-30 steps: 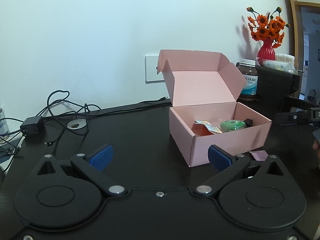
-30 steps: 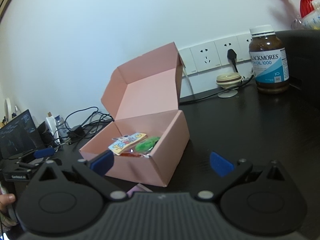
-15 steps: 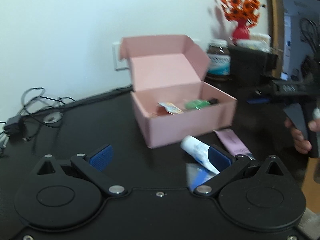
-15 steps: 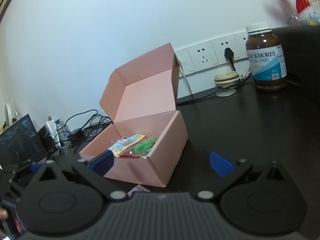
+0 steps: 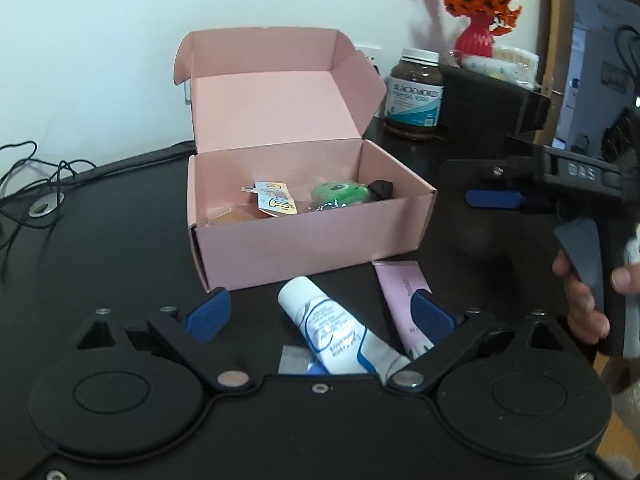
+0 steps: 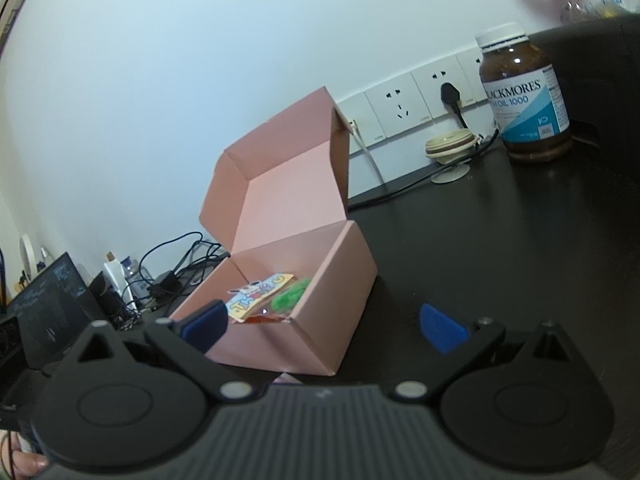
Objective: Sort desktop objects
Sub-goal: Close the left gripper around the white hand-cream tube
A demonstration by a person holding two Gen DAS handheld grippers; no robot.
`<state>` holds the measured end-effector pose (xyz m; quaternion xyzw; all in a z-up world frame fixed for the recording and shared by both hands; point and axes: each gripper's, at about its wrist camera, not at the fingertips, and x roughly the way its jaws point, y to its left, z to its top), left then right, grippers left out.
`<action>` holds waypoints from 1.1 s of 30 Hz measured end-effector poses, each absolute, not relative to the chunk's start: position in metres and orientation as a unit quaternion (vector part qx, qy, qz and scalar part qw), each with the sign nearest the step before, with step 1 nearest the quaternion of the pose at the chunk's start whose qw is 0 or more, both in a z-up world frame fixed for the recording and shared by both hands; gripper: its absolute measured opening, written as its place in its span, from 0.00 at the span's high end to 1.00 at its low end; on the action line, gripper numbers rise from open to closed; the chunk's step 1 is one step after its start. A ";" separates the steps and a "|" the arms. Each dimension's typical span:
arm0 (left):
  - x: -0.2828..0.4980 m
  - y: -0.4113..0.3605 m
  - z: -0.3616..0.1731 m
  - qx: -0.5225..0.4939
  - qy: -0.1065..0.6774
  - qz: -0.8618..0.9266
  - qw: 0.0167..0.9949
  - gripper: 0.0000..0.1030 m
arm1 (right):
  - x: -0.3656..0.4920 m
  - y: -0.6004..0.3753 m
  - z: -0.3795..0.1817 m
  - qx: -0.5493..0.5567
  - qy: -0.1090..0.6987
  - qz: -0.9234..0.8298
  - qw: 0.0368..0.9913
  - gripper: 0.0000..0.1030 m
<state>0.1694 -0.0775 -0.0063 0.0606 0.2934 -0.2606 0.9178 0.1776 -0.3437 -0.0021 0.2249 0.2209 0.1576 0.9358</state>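
I have the left gripper (image 5: 322,314) low over the black desk (image 5: 120,240), and its jaws stand wide apart; they have just been closing a little, with the white tube (image 5: 332,330) lying between them but not touched by either pad. This white tube with blue print lies flat on the desk, just in front of the pink box (image 5: 312,240), and I judge it is the next object to sort. Its long axis runs diagonally: the rounded end points up and left toward the front wall of the box, and the other end goes down and right, under the right finger of my gripper. So the tube is not square to the jaws, and I think I must turn the wrist a little, or the pads will catch it on a slant. Just beside it on the right lies a pink tube (image 5: 402,292), almost parallel, with its flat end near the box; the right pad covers part of it, so it could be pinched by mistake. The right gripper (image 6: 324,324) is also open with nothing between its pads, and it looks at the box from the other side, so the left hand is clearly nearer. The box is open and already holds a green toy (image 5: 340,194) and a printed packet (image 5: 276,200).
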 end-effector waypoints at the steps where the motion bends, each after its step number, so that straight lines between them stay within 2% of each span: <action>1: 0.172 -0.080 -0.007 0.061 0.297 -0.257 0.917 0.10 | 0.178 -0.344 -0.002 0.227 0.222 0.158 0.935 0.01; 5: 0.182 -0.086 -0.012 0.070 0.317 -0.246 0.913 0.20 | 0.180 -0.345 -0.003 0.230 0.225 0.164 0.933 0.01; 12: 0.190 -0.088 -0.015 0.075 0.335 -0.234 0.910 0.30 | 0.180 -0.346 -0.004 0.233 0.223 0.171 0.931 0.01; 14: 0.191 -0.088 -0.015 0.079 0.336 -0.230 0.910 0.39 | 0.181 -0.346 -0.004 0.235 0.225 0.172 0.930 0.01; 17: 0.192 -0.087 -0.013 0.086 0.340 -0.230 0.908 0.47 | 0.181 -0.347 -0.004 0.239 0.227 0.168 0.929 0.01; 29: 0.190 -0.076 -0.010 0.100 0.343 -0.231 0.905 0.73 | 0.183 -0.348 -0.006 0.242 0.235 0.151 0.929 0.01; 33: 0.187 -0.079 -0.010 0.123 0.337 -0.242 0.902 0.72 | 0.183 -0.348 -0.006 0.242 0.234 0.151 0.929 0.01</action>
